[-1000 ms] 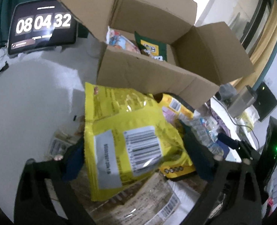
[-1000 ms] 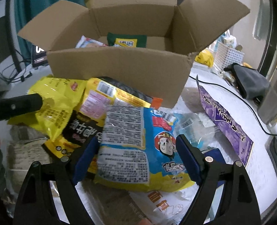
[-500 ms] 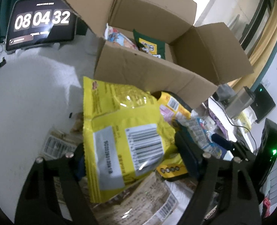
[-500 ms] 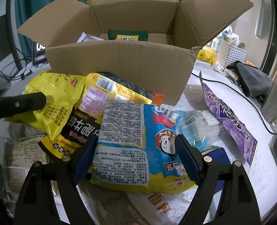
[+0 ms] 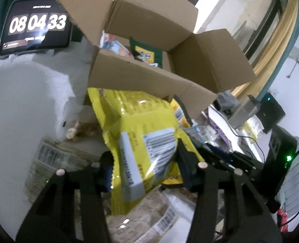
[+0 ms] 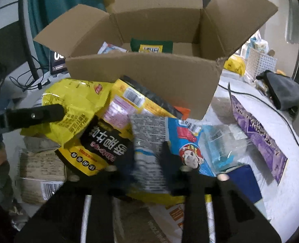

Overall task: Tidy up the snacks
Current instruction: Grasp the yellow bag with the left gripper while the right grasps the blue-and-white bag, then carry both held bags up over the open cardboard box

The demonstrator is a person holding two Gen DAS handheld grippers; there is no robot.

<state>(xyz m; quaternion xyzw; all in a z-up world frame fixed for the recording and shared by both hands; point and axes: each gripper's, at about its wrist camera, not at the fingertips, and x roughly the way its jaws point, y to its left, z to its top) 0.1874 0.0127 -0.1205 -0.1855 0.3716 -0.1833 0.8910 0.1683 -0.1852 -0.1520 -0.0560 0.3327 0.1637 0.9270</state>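
Observation:
An open cardboard box (image 5: 145,77) (image 6: 141,75) stands behind a heap of snack bags and holds a green bag (image 5: 147,54) (image 6: 151,46) and a pale one. In the left wrist view my left gripper (image 5: 144,168) is closing, its pads squeezing a crumpled yellow bag (image 5: 141,129) that reaches up to the box front. In the right wrist view my right gripper (image 6: 149,164) is closing too, pinching the blue and grey bag (image 6: 149,141) into a fold. The left gripper's finger (image 6: 36,115) shows there on the yellow bag (image 6: 74,105).
A black and yellow bag (image 6: 100,149), a yellow and pink one (image 6: 121,103), brown packs (image 6: 42,172) and a purple packet (image 6: 256,131) lie on the white table (image 5: 23,105). A clock tablet (image 5: 36,32) stands at the back left; cables, a dark pouch (image 6: 283,93) and a white basket (image 6: 260,62) to the right.
Both grippers have narrowed from wide to pinching their bags: the yellow bag is now crumpled between the left pads and the blue bag is folded between the right ones. The clock ticked on.

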